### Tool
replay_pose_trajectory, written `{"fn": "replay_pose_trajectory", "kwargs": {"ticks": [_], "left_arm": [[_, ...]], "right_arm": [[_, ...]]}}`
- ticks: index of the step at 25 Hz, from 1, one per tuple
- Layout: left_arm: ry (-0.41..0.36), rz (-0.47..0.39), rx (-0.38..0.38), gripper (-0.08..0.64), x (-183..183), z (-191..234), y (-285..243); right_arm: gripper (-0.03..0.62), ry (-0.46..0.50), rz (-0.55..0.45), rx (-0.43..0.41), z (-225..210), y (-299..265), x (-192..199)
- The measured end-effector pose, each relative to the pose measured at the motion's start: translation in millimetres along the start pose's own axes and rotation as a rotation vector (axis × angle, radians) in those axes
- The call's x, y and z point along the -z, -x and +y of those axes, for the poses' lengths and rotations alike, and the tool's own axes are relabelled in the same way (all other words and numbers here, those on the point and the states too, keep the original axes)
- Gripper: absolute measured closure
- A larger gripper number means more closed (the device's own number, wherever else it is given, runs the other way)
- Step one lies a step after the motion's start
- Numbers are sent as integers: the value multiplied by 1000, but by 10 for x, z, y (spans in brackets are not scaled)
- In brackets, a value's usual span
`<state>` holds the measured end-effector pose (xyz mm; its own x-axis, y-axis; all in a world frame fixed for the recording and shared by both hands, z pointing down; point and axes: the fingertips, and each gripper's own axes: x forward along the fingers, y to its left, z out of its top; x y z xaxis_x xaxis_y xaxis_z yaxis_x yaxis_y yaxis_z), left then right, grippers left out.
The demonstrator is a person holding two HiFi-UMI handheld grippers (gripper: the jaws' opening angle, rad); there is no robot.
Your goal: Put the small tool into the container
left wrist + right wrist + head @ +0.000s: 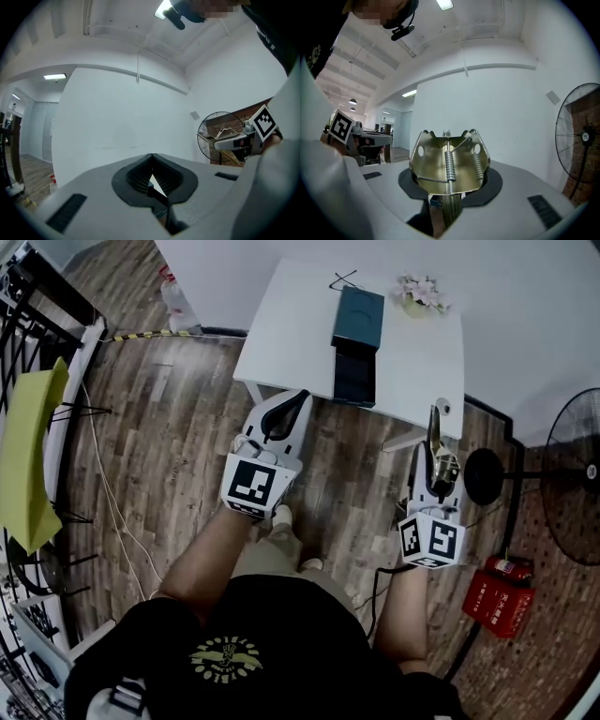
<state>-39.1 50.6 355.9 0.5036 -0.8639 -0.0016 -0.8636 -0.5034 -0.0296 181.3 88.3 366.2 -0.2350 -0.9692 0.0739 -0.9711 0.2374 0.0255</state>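
Observation:
The small tool [449, 164] is a brass-coloured spring clip with a coil spring down its middle. It stands upright in my right gripper [450, 197], which is shut on its lower end. In the head view the tool [436, 442] and right gripper [429, 463] hang over the wooden floor, just short of the white table's [281, 324] near right corner. The container [358, 317] is a dark teal box lying open on that table, its darker half [354, 376] toward me. My left gripper [284, 416] is over the floor by the table's near edge, jaws shut on nothing [152, 180].
A small pot of flowers [420, 293] and a thin black wire object [342, 279] sit at the table's far side. A standing fan [574, 474] and a red box [497, 594] are on the right. A yellow-green chair [28, 456] stands on the left.

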Motion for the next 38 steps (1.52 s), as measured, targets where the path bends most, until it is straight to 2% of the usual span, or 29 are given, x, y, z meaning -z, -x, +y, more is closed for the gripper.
{"fn": "replay_pose_trajectory", "kwargs": {"ticks": [6, 13, 19, 24, 29, 38], "left_arm": [[17, -13, 46, 552, 2, 68, -154], [30, -30, 113, 552, -78, 244, -355], [60, -16, 164, 552, -120, 243, -533], [58, -5, 148, 552, -29, 309, -649], [99, 5, 115, 552, 17, 439, -851], [57, 4, 73, 552, 43, 524, -1098]], "right_arm": [[462, 21, -7, -3, 135, -216, -102], [460, 50, -14, 36, 263, -427, -254], [460, 56, -28, 62, 172, -524, -402], [462, 49, -16, 52, 138, -686, -295], [460, 38, -18, 23, 50, -941, -254], [460, 60, 11, -9, -78, -1261, -193]]}}
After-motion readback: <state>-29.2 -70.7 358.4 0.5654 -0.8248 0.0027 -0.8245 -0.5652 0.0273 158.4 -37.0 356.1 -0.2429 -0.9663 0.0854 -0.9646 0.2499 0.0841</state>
